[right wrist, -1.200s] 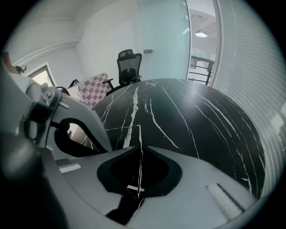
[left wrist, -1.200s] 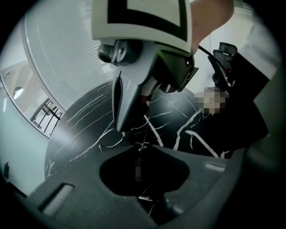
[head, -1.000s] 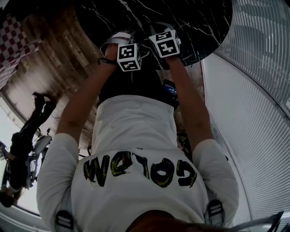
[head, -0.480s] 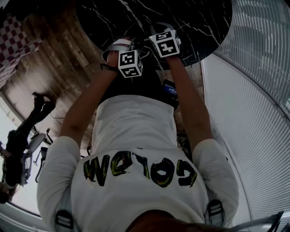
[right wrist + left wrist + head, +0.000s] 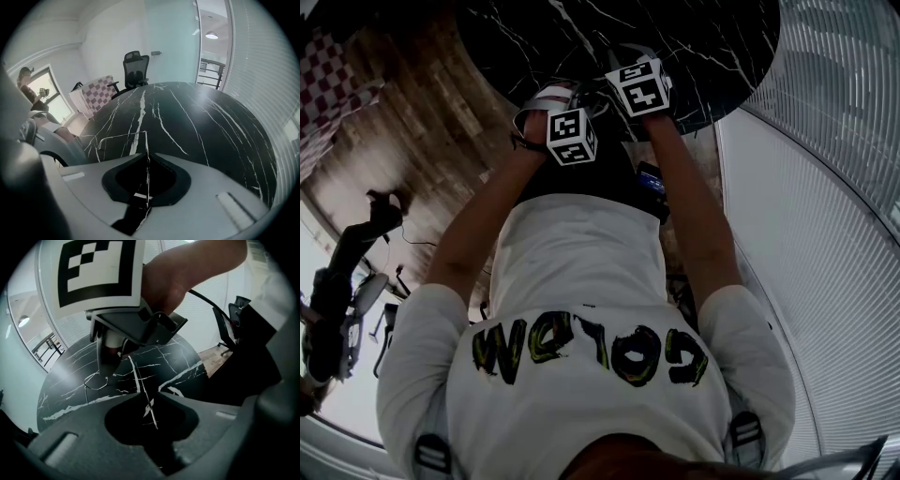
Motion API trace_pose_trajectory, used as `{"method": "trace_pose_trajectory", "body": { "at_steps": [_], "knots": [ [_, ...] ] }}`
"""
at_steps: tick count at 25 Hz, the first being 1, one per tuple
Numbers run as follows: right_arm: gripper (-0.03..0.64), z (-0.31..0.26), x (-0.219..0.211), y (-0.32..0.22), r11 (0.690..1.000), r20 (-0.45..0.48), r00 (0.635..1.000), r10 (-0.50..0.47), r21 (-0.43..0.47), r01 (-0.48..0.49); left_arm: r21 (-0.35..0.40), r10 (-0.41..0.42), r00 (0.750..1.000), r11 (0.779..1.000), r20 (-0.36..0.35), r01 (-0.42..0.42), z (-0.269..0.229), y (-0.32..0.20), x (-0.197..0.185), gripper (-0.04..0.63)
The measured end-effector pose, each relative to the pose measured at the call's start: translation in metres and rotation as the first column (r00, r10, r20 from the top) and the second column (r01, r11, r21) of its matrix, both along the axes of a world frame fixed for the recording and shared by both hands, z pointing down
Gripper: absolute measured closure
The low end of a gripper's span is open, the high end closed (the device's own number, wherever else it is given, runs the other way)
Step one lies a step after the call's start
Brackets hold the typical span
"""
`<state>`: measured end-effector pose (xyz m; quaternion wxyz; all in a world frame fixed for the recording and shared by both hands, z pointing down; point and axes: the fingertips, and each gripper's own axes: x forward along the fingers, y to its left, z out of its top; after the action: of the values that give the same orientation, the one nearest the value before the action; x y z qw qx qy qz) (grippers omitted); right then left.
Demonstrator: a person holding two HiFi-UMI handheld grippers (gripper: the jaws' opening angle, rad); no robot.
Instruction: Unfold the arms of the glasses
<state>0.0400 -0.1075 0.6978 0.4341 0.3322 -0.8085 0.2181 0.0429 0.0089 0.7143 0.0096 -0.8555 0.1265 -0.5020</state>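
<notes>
Left gripper [image 5: 149, 397], right gripper [image 5: 147, 157] — both gripping glasses [image 5: 122, 135]

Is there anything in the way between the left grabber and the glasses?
No, nothing visible is in the way. The left gripper has its jaws closed on a thin wire part of the glasses. The right gripper grips another part of the wire, above the black table.
</notes>
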Motion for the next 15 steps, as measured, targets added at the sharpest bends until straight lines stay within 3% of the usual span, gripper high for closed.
{"method": "trace_pose_trajectory", "body": {
  "at_steps": [15],
  "knots": [
    [0.590,-0.0019,-0.0016,0.0012,1.000,-0.005,1.000,-0.015,0.002,0.015,-0.015,-0.041,0.999,0.999,-0.008,0.040,0.0048,-0.0046,0.0017,0.534]
  ]
}}
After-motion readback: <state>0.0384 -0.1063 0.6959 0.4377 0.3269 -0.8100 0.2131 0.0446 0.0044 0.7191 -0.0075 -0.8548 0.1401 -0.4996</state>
